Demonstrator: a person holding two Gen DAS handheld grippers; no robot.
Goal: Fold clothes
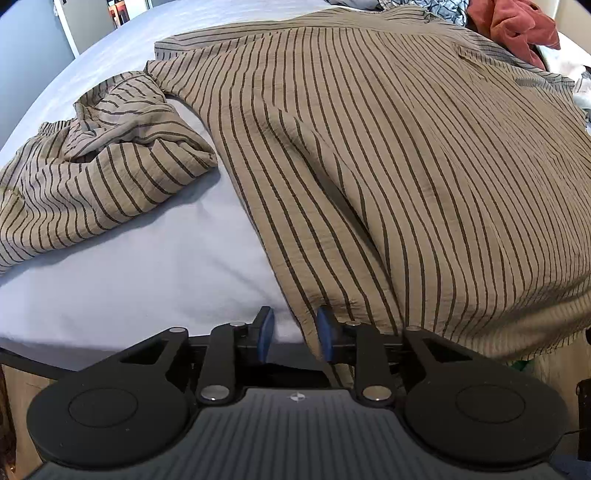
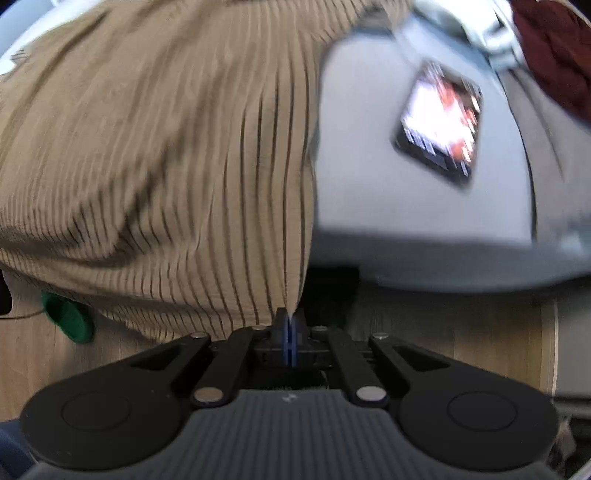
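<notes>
On the bed [image 1: 147,258] lies our striped shirt [image 1: 369,166]. At its hem, right claw [image 2: 290,325] is clamped on fabric; left claw [image 1: 291,328] straddles the edge, unclamped. Next: close left, lift evenly.

- Bed sheet [image 1: 155,266], pale: bare stretch left of the striped shirt [image 1: 388,155] body, open down to the near mattress edge.
- Bunched sleeve [image 1: 103,162]: lies on the left of that stretch, rumpled and raised; a narrow strip of sheet separates it from the shirt body.
- Shirt body: covers the middle and right of the bed, hem hanging over the near edge.
- Pile of clothes [image 1: 513,26], red and patterned: crowds the far right corner.
- Lit phone [image 2: 439,122]: lies on the bare sheet right of the shirt, clear sheet all round it.
- Green object [image 2: 68,317]: on the wood floor below the hem, blurred.
</notes>
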